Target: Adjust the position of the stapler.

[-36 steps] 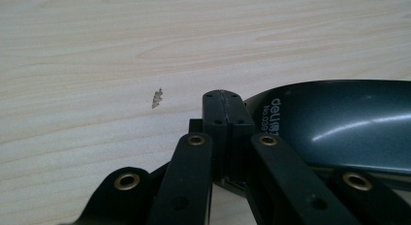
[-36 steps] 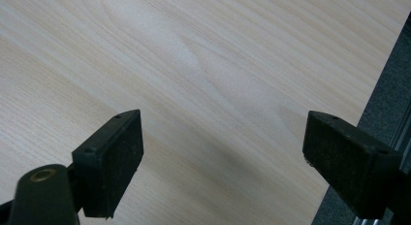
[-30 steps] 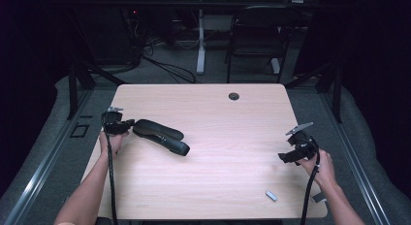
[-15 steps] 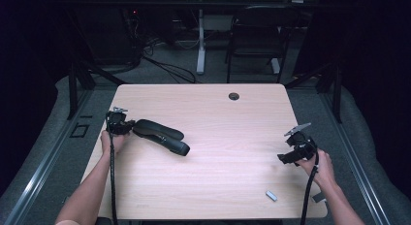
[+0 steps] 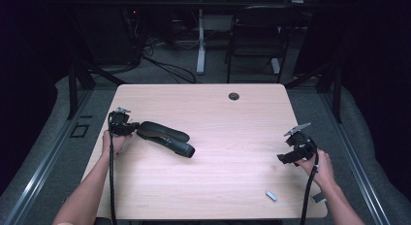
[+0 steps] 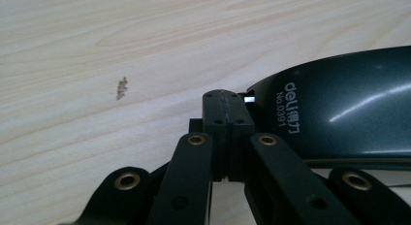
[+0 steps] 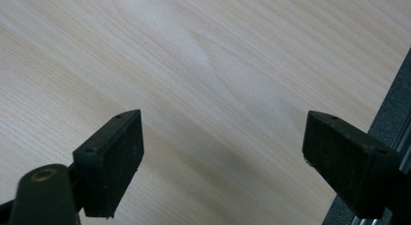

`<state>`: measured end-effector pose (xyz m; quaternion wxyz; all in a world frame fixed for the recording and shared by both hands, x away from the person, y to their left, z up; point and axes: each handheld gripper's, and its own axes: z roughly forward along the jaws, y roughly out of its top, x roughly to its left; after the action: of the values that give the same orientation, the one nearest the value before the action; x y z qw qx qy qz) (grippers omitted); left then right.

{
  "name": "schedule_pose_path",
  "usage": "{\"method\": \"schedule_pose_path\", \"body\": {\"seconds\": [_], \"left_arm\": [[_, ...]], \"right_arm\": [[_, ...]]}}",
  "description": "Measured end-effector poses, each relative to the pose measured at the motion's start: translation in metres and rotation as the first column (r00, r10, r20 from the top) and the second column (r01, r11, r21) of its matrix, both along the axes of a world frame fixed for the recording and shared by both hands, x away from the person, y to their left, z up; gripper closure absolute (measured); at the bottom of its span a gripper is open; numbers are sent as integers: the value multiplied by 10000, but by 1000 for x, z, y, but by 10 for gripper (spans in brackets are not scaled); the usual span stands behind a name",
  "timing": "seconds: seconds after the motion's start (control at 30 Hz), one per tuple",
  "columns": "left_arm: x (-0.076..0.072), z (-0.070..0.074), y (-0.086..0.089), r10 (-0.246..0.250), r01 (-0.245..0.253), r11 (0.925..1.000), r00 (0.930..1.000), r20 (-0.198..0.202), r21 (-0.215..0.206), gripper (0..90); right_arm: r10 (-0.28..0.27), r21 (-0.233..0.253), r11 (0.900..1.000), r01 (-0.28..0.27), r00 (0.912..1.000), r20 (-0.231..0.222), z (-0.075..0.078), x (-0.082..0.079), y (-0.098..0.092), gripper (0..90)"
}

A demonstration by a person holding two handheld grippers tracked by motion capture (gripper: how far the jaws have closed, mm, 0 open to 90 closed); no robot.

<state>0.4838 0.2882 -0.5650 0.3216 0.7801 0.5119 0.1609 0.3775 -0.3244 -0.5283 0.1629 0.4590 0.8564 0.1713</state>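
A black stapler (image 5: 166, 137) is lying on the pale wooden table (image 5: 228, 181), over at about nine o'clock from the table's middle, with its long body running from the left edge in toward the centre. In the left gripper view its glossy dark top (image 6: 339, 113) is showing the white lettering "deli" and "No.0391".

The left gripper (image 5: 130, 128) is sitting at the stapler's outer end, at roughly nine o'clock from it, with the person's left hand (image 5: 112, 141) wrapping the handle just below. Seen from its own camera, the left gripper (image 6: 227, 96) is pressing its two jaws flat together, pad against pad. The jaw tips are lying right against the stapler's rounded end; a tiny bright bit is glinting there, and whether anything is pinched between the pads is hard to say from this angle.

The right gripper (image 5: 283, 158) is hovering near the table's right edge, at about three o'clock from the middle and well apart from the stapler, with the right hand (image 5: 317, 163) gripping it. In the right gripper view the right gripper (image 7: 223, 159) is holding its jaws spread wide over bare wood grain.

A small grey piece (image 5: 271, 196) is lying at about five o'clock on the table, near the front edge.
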Motion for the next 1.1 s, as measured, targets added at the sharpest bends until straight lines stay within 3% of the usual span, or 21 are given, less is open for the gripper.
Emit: {"method": "schedule_pose_path", "body": {"seconds": [0.13, 0.2, 0.6, 0.73, 0.8, 1.1], "left_arm": [[-1, 0, -2, -154, 154, 9999, 9999, -3, 15, 900], [-2, 1, -4, -391, 390, 9990, 9992, 41, 219, 900], [-5, 1, -9, -1054, 1054, 9944, 9944, -40, 9, 900], [-8, 2, -13, -1449, 1450, 9894, 9893, -146, 83, 900], [-9, 3, -17, -1796, 1801, 9835, 9834, -258, 161, 900], [-14, 5, -31, -2369, 2381, 9709, 9706, -426, 259, 900]], "right_arm": [[4, 45, 10000, -4, 10000, -58, 0, 0, 0, 145], [73, 166, 9998, -71, 9999, -111, -1, 0, 1, 145], [109, 36, 9999, -108, 9998, -172, -1, 1, 2, 144], [130, 176, 9998, -126, 9997, -208, -2, 1, 3, 144], [128, 136, 9998, -125, 9997, -231, -3, 2, 2, 144], [51, 206, 9998, -45, 9996, -295, -4, 2, 0, 145]]}}
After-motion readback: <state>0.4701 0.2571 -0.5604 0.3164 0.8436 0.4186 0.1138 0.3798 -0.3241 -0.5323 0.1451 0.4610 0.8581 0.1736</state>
